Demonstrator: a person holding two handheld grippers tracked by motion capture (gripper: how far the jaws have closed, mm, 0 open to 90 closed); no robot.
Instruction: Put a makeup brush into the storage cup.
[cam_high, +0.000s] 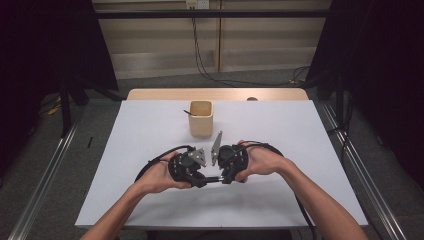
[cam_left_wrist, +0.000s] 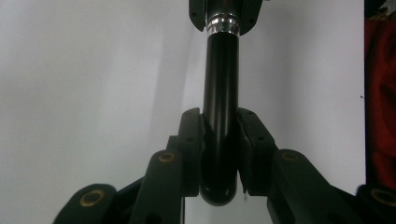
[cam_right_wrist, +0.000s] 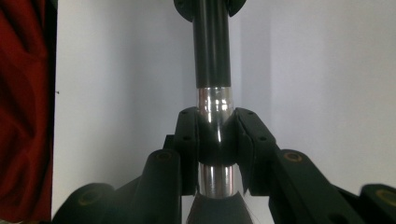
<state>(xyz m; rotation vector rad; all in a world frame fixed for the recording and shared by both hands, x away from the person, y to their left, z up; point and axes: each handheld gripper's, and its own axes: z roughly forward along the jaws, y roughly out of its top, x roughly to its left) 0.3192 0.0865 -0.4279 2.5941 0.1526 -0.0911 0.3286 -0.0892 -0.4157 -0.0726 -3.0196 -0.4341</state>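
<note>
Grippers meet over the middle of the table (cam_high: 150, 125), each clamped on one end of a black pen held level between them. Going left to right: the left gripper (cam_high: 199, 181) has its jaws drawn in narrow on the pen (cam_high: 214, 179), and in the left gripper view the pads (cam_left_wrist: 192, 140) press the rounded black barrel end (cam_left_wrist: 219, 154) from both sides, with a silver ring (cam_left_wrist: 223, 24) farther along where the right gripper takes hold. The right gripper (cam_high: 225, 178) is likewise narrowed, its fingers (cam_right_wrist: 188, 140) squeezing the shiny metal-banded part (cam_right_wrist: 215, 135) while the black barrel runs away toward the left one. Judging by this two-handed grip, the work looks mid-way: the pen is up off the table and held at both ends, perhaps for capping, uncapping or pulling apart, though which I cannot tell. What seems left is finishing that and likely dropping the pen in the wooden cup (cam_high: 201, 119), which stands upright just beyond the grippers and already holds a thin dark stick. Room is generous: bare white surface lies to both sides and ahead around the cup, and the table edges are well apart from the hands; the cup is the one thing near enough to knock when moving forward
</note>
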